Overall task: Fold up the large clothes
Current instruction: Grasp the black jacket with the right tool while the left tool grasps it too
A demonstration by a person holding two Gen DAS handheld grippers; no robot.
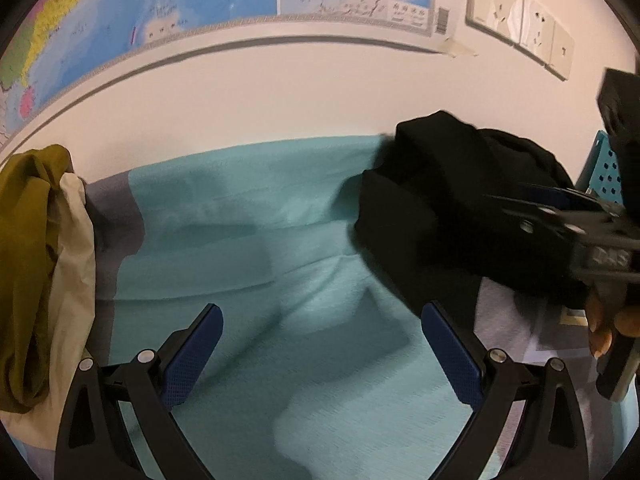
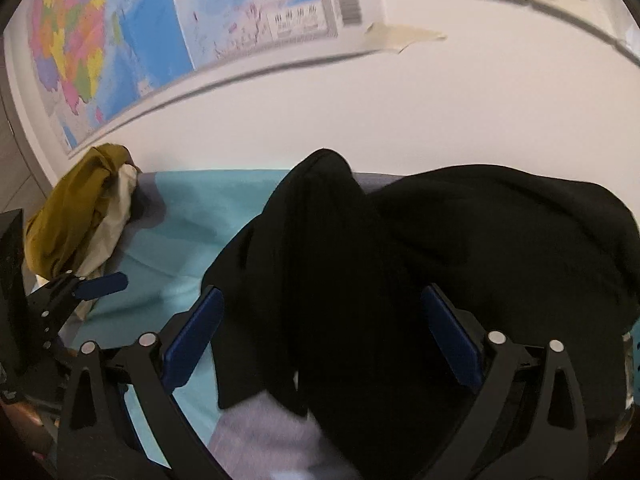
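A large black garment [image 2: 440,248] lies bunched on the teal bed sheet [image 2: 188,220], against the wall. My right gripper [image 2: 322,320] is open, its blue pads on either side of a fold of the black cloth, just above it. In the left wrist view the black garment [image 1: 440,200] lies at the right, and my left gripper [image 1: 322,332] is open and empty over the teal sheet [image 1: 248,216]. The right gripper [image 1: 560,208] shows at the right edge of that view, over the black garment.
A mustard and cream pile of clothes [image 1: 36,264] lies at the left end of the bed, also in the right wrist view [image 2: 80,216]. A map [image 1: 160,4] hangs on the white wall. A teal perforated basket [image 1: 606,168] stands at the far right. Wall sockets [image 1: 520,16] sit upper right.
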